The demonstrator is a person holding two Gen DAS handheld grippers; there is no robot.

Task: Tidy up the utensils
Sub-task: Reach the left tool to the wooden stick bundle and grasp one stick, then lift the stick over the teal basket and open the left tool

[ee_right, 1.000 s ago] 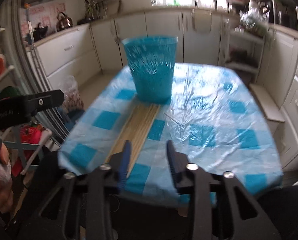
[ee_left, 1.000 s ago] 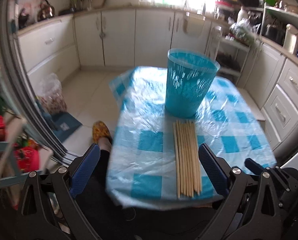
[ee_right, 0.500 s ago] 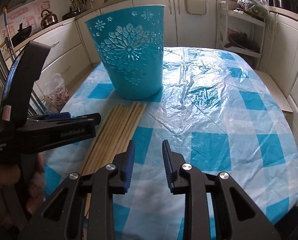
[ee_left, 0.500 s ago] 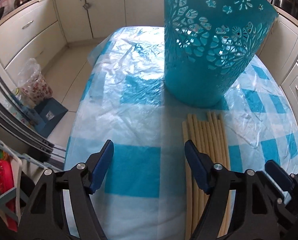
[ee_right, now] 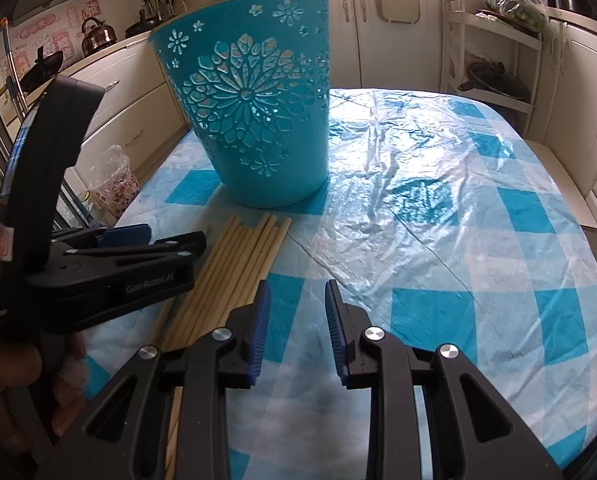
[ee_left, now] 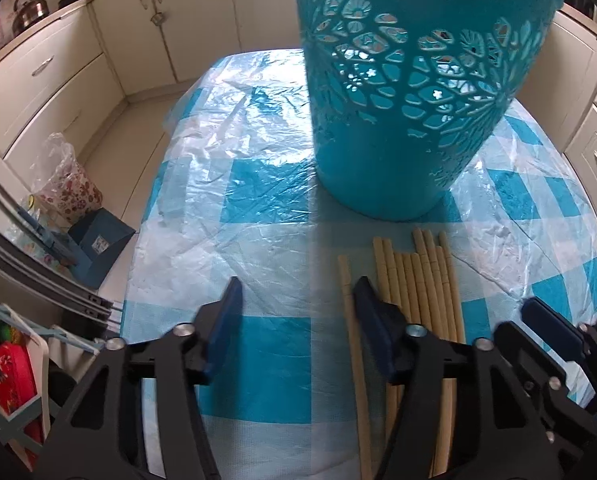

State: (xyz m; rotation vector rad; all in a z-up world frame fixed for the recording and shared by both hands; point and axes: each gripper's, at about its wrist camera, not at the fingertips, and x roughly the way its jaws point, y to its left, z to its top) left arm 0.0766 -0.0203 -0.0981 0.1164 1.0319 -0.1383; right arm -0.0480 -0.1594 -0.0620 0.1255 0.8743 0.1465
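We see daylight from windows at the back, white glare on the plastic tablecloth [ee_right: 398, 184], the bin [ee_left: 410, 92] shading the table's near edge, fisheye bending and dark corners, slight blur low down.

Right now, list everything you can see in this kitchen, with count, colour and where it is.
basket: one, turquoise, cut-out flowers, upright on the table.
sticks: one bundle, pale wood, flat on the table in front of the basket.
tablecloth: one, blue and white check under clear plastic.
kettle: one, metal, far counter.
cabinets: cream, along the walls.
left gripper: black, blue pads, jaws closing, one stick between them.
right gripper: black, blue pads, nothing between them.
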